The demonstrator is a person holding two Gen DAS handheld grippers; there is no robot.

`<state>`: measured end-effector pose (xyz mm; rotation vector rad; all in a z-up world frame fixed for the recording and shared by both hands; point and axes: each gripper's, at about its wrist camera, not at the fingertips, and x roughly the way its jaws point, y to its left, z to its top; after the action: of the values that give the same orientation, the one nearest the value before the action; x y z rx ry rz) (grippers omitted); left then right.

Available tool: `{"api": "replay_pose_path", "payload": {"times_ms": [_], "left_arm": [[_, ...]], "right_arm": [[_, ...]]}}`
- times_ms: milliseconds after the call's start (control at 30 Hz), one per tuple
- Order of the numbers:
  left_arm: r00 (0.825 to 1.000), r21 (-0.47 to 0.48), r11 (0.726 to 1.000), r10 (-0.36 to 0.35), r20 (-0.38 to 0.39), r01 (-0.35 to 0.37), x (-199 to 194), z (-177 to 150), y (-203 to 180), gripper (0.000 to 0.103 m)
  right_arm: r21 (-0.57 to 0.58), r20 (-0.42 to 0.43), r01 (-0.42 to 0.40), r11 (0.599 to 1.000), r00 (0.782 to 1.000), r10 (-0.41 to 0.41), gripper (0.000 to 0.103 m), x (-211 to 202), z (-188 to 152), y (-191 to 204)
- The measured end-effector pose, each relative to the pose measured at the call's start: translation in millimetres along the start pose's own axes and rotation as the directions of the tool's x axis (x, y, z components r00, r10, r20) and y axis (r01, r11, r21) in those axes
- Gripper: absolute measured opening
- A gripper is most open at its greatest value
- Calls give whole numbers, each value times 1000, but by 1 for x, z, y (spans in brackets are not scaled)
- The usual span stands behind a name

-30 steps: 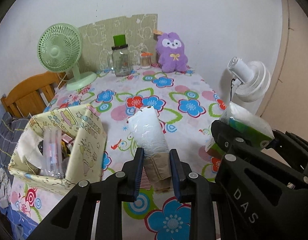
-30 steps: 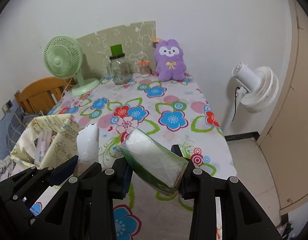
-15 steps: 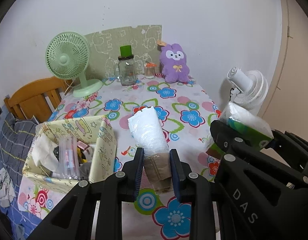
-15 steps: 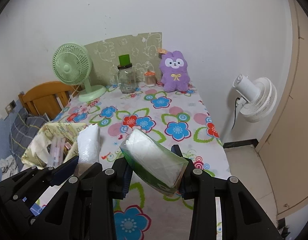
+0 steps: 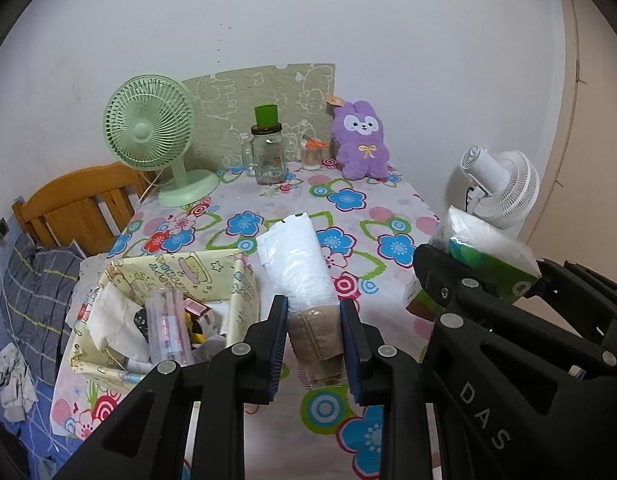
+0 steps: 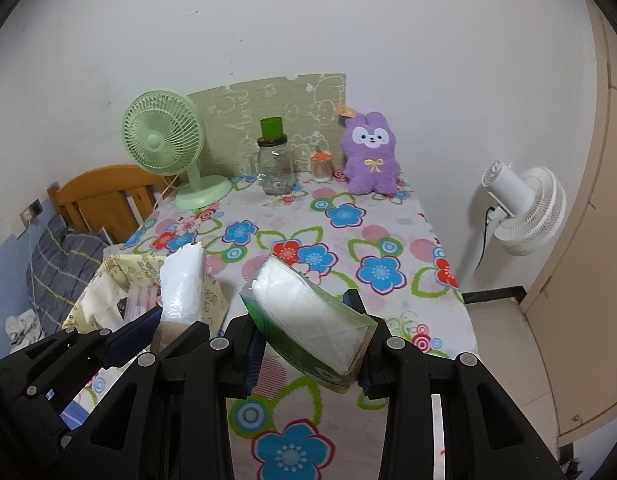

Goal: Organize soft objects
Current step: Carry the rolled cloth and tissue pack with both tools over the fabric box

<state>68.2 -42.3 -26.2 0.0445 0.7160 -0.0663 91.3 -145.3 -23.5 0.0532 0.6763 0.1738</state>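
The table (image 6: 388, 208) w/ its flowered cloth stretches ahead of and below both claws, which hang above its near end. The fabric basket (image 5: 244, 280), already holding mixed bits, sits down-left of the left gripper (image 5: 313, 332), just beside it and lower; from the right gripper (image 6: 308, 340) it's further off to the left, past the other claw. The tissue pack (image 6: 308, 312), green-edged, is clamped across its ends by the right gripper, tilted w/ its far end up-left, clear of the cloth. The rolled item (image 5: 304, 276), white plastic wrap over a tan fabric end, is pinched by the left gripper at the tan part, the white part sticking forward and up, also off the table. So both claws are clenched on soft goods, mid-carry. Judged step: transport, w/ drop-off not yet done; approx. midway for these two. Next move prob. calls for swinging the left claw left and down over the basket opening, then releasing; the right claw must cross further left, so going one at a time avoids a clash, since the two tools sit close together.
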Motion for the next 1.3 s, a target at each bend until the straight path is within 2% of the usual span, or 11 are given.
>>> {"api": "replay_pose_path", "payload": {"times_ms": [1300], "left_arm": [[997, -67, 995, 72, -32, -74, 29, 1, 110, 26]], "right_arm": [[-83, -23, -94, 992, 995, 92, 41, 61, 20, 107]]}}
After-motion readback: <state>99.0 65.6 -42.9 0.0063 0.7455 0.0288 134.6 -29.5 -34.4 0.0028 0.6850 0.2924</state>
